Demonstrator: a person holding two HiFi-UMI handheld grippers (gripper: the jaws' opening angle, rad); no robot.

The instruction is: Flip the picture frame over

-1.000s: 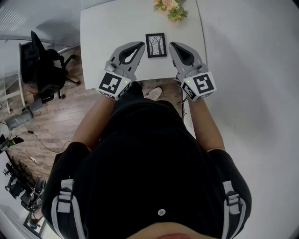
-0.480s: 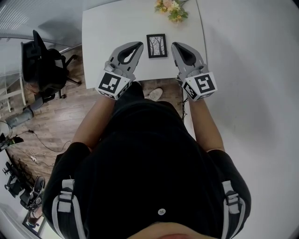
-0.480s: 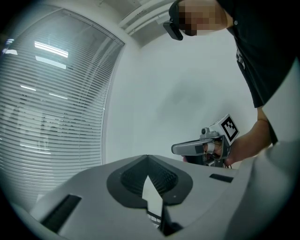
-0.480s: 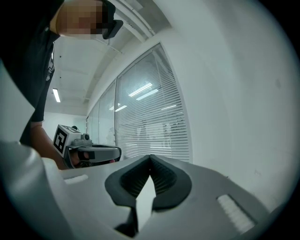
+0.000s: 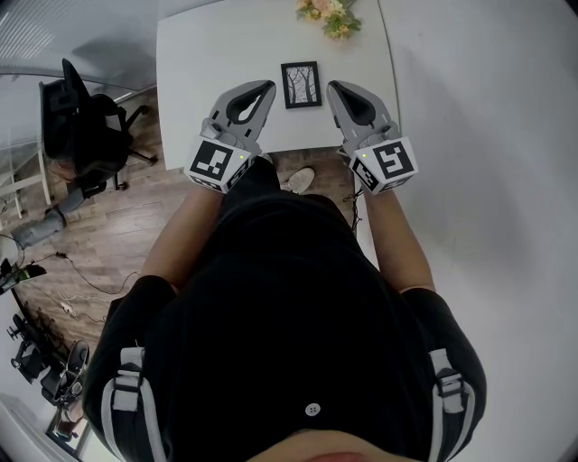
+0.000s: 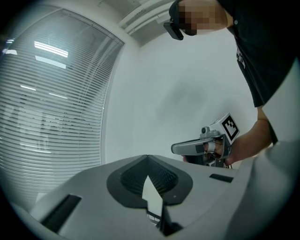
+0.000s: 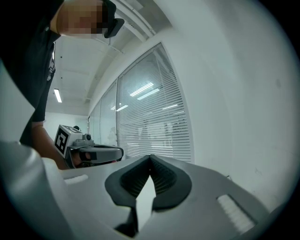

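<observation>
I noted the picture frame (image 5: 301, 86) lying flat, print side up, on the tabletop (image 5: 226, 54), with my left claw (image 5: 267, 87) and right claw (image 5: 332, 88) flanking it just apart, both closed tight on nothing, a stance I judged put either edge within reach.

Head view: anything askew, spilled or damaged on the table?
Nothing stands out. The picture frame lies flat on the table, picture side up, between the left gripper and the right gripper, with a gap to each. Both grippers are shut and empty. The flowers beyond it look intact; nothing is spilled.
</observation>
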